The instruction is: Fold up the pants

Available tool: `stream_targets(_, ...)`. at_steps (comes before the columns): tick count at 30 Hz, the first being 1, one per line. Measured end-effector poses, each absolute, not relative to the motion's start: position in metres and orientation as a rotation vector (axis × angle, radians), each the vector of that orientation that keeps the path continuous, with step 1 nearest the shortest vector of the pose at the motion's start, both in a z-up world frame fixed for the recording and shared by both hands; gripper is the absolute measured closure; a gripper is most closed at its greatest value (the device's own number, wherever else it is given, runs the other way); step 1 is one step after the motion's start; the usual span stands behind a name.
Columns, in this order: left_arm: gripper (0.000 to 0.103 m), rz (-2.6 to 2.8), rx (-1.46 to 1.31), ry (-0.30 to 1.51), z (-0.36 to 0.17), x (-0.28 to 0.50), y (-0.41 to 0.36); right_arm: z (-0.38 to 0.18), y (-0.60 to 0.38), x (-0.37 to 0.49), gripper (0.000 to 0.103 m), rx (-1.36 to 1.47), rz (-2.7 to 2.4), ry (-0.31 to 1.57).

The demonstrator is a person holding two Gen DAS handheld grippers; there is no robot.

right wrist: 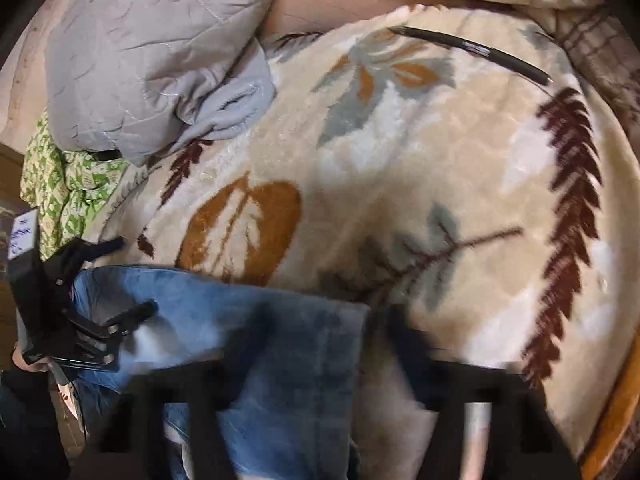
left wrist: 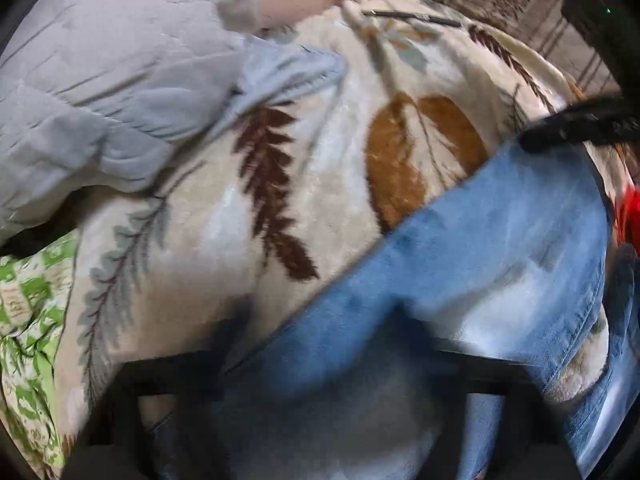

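Both of my views are smeared with blur along the near edge, so I cannot tell whether the left gripper (left wrist: 320, 344) or the right gripper (right wrist: 324, 344) is pinching denim or merely standing over it. The left one's fingers straddle the pants' (left wrist: 480, 248) edge; the right one's sit either side of the cloth's right border. The pants (right wrist: 248, 320) lie across the near part of a leaf-patterned blanket (right wrist: 400, 160), their near part cut off by the frame. Far of them the blanket is open, broad and flat. A black pen (right wrist: 472, 50) lies at the far end, well apart. A grey quilted pillow (right wrist: 152, 60) and a green printed cloth (right wrist: 60, 184) crowd the far left
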State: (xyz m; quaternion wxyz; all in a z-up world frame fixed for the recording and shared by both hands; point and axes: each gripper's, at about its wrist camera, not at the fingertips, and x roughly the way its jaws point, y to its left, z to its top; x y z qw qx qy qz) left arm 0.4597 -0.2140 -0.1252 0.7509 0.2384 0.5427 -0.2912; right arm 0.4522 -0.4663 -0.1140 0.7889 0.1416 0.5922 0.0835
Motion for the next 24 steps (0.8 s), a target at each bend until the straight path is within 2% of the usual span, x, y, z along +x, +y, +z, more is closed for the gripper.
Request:
stream_targets(2, 0.080, -0.616, 0.530, 1.181, -0.121, 0.458, -0.216, -0.109, -0.460, 0.452, 0.082, 0.248, 0.180, 1.247)
stream_targets(3, 0.086, -0.605, 0.557, 1.166, -0.118, 0.456, -0.216, -0.105, -0.457, 0.450, 0.083, 0.231, 0.190, 1.231)
stream_targets(4, 0.097, -0.607, 0.566, 1.157, -0.113, 0.453, -0.216, -0.101, -0.455, 0.447, 0.084, 0.218, 0.192, 1.216)
stream_targets(5, 0.099, -0.624, 0.552, 1.158, -0.108, 0.450, -0.215, -0.096, -0.452, 0.444, 0.084, 0.205, 0.197, 1.199)
stream_targets(13, 0.099, -0.659, 0.554, 1.000, -0.017, 0.380, -0.190, -0.029, -0.451, 0.378, 0.084, 0.153, 0.262, 1.025)
stream_targets(18, 0.100, -0.716, 0.556, 0.889, 0.036, 0.294, -0.172, 0.010, -0.443, 0.297, 0.084, 0.123, 0.315, 0.903)
stream_targets(24, 0.099, -0.814, 0.514, 0.929, 0.019, 0.198, -0.166, 0.009, -0.434, 0.189, 0.084, 0.083, 0.317, 0.860)
